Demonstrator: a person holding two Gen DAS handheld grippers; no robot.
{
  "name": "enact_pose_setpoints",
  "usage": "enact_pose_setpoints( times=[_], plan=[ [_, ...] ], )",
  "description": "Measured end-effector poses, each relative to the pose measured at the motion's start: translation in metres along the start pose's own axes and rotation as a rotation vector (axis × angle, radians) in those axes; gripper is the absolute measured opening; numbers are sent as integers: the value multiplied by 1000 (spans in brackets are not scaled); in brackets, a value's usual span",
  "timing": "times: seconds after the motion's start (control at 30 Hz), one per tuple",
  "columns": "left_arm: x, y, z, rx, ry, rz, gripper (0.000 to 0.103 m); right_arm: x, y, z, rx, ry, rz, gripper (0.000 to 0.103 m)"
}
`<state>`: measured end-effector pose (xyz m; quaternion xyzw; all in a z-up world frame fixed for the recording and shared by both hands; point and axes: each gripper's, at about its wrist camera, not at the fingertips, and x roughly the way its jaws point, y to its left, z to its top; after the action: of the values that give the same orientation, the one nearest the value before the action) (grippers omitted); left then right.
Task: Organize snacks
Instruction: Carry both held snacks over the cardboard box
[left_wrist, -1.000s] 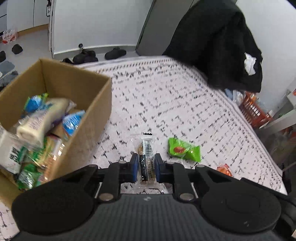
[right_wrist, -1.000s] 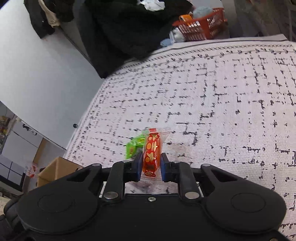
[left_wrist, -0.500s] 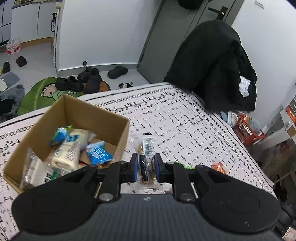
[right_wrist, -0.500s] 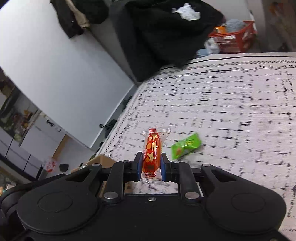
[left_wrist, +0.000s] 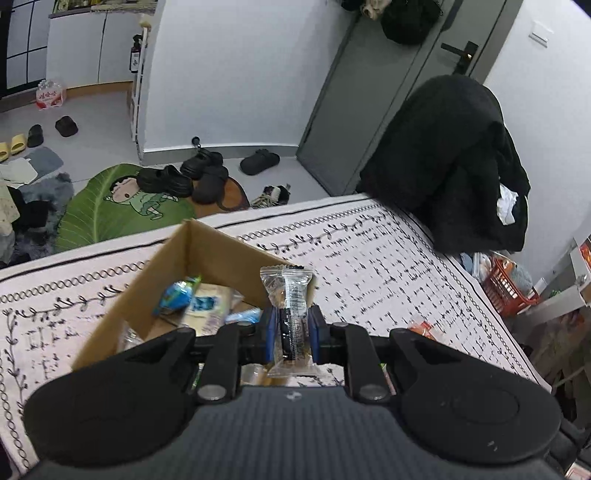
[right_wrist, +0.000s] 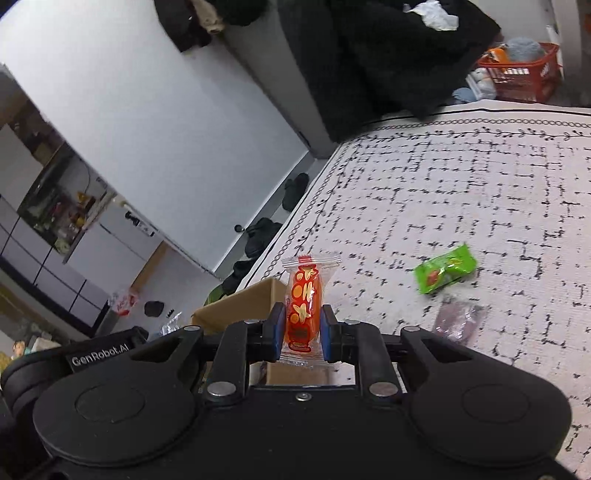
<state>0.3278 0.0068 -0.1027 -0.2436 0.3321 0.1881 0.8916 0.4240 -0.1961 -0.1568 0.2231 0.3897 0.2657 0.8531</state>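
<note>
Snacks are split between the two tongs, a cardboard box (left_wrist: 207, 258) and the patterned bed cover (left_wrist: 388, 266). The left tongs (left_wrist: 291, 334) are clamped on a clear-wrapped dark snack bar (left_wrist: 290, 314), held upright just above the box's near right corner. Inside the box lie a blue packet (left_wrist: 177, 295), a pale cream packet (left_wrist: 208, 304) and a few more wrappers. The right tongs (right_wrist: 299, 332) are closed on an orange sweet packet (right_wrist: 302, 306) in a clear wrapper, also upright, with the box (right_wrist: 240, 306) showing just behind and below them. To the right of the box, on the cover (right_wrist: 461, 192), lies a green packet (right_wrist: 445, 273), and nearer the tongs a small purplish wrapper (right_wrist: 458, 319), too blurred to identify with certainty. Well beyond the box, a black coat (left_wrist: 454, 162) hangs at the bed's far edge, beside an orange basket (left_wrist: 506, 284) on the floor.
</note>
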Motion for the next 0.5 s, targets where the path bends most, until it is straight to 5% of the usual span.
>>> enact_pose_setpoints(
  times=[0.5],
  plan=[
    [-5,56,30,-39,13,7,17,17,37,-19,-32,37,34,20]
  ],
)
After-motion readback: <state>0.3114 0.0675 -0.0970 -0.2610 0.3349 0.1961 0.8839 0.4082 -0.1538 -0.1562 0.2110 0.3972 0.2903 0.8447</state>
